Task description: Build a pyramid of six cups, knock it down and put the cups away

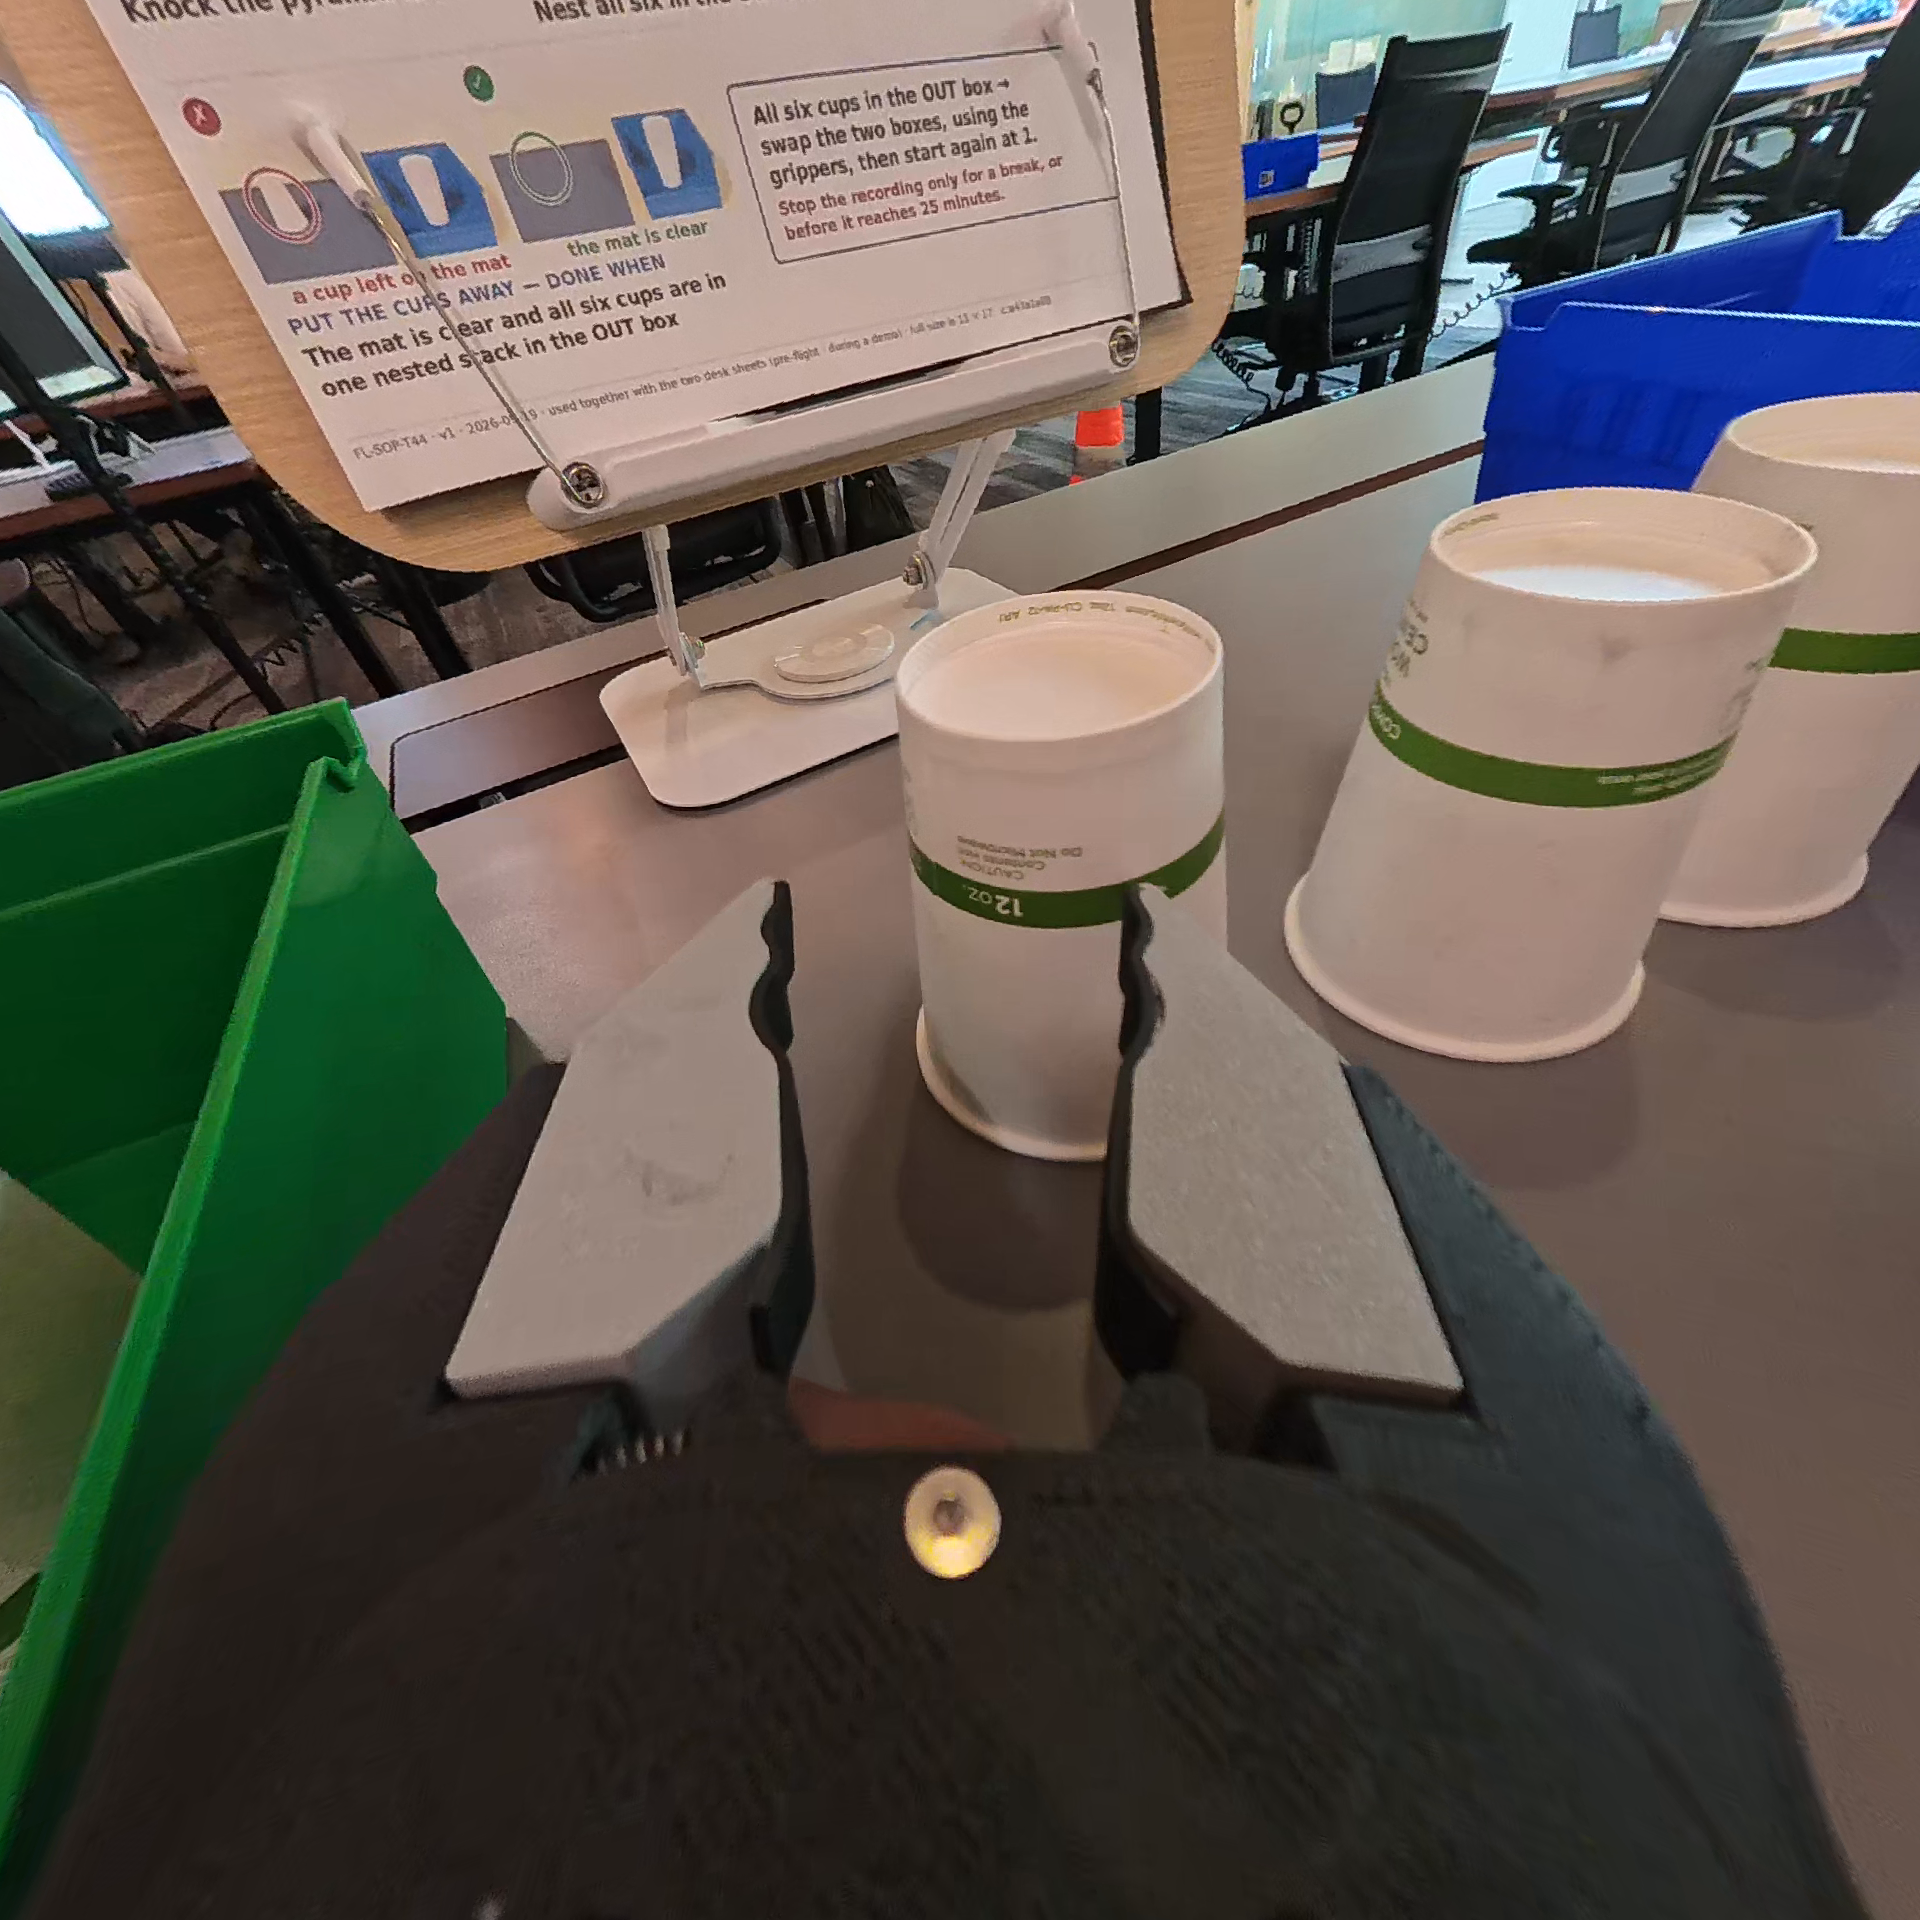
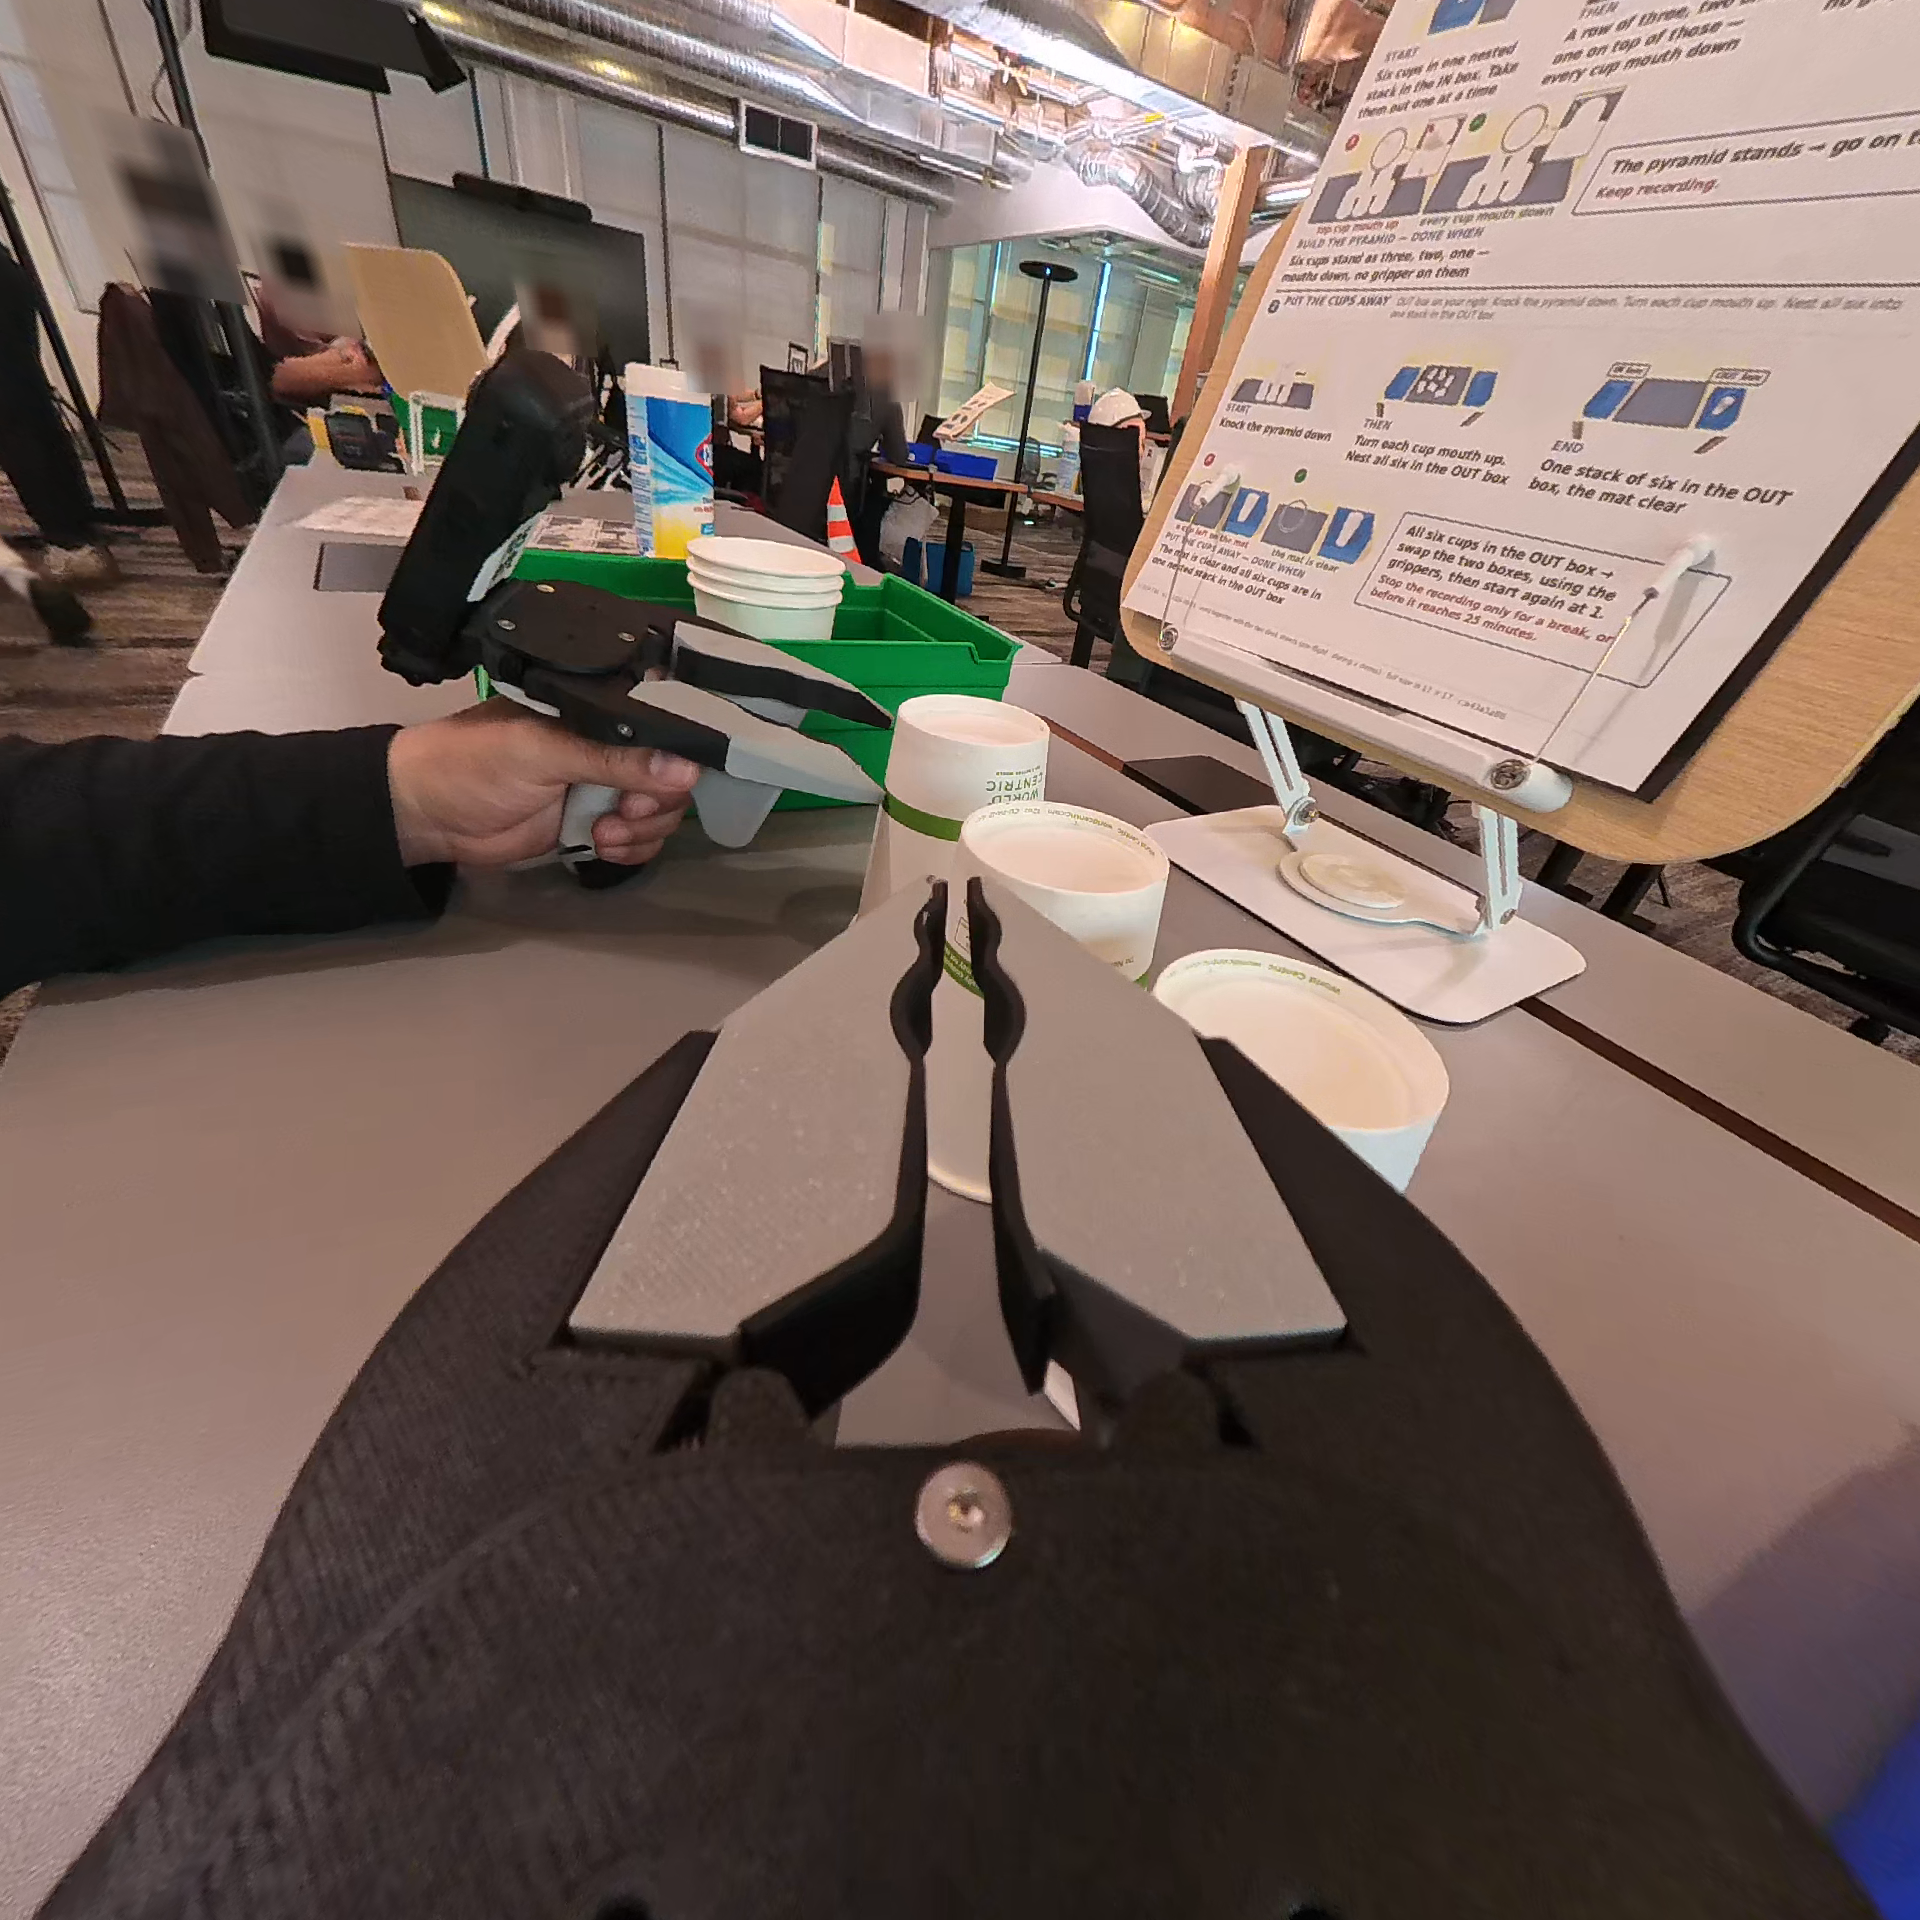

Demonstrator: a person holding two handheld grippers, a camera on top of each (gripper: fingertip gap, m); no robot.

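Three white paper cups with green bands stand mouth down in a row on the grey table. In the left wrist view they are the near cup (image 1: 1049, 790), the middle cup (image 1: 1527, 790) and the far cup (image 1: 1839, 675). My left gripper (image 1: 956, 935) is open and empty, level with the near cup's lower half, and its right finger overlaps that cup's side. My right gripper (image 2: 956, 899) is shut and empty, above the table in front of the row (image 2: 1070, 883). A nested stack of cups (image 2: 767, 594) stands mouth up in the green bin (image 2: 935, 639). The left gripper (image 2: 881, 758) also shows there, held by a hand.
The green bin (image 1: 208, 987) is close on my left gripper's left. A blue bin (image 1: 1662, 353) stands behind the far cup. An instruction board on a white stand (image 1: 727, 748) is behind the row. A wipes canister (image 2: 667, 468) stands behind the green bin. People sit at distant desks. Spacing between my two grippers at the tips: around 20 cm. The left tips stand about 8 cm off the middle cup (image 1: 1527, 790).
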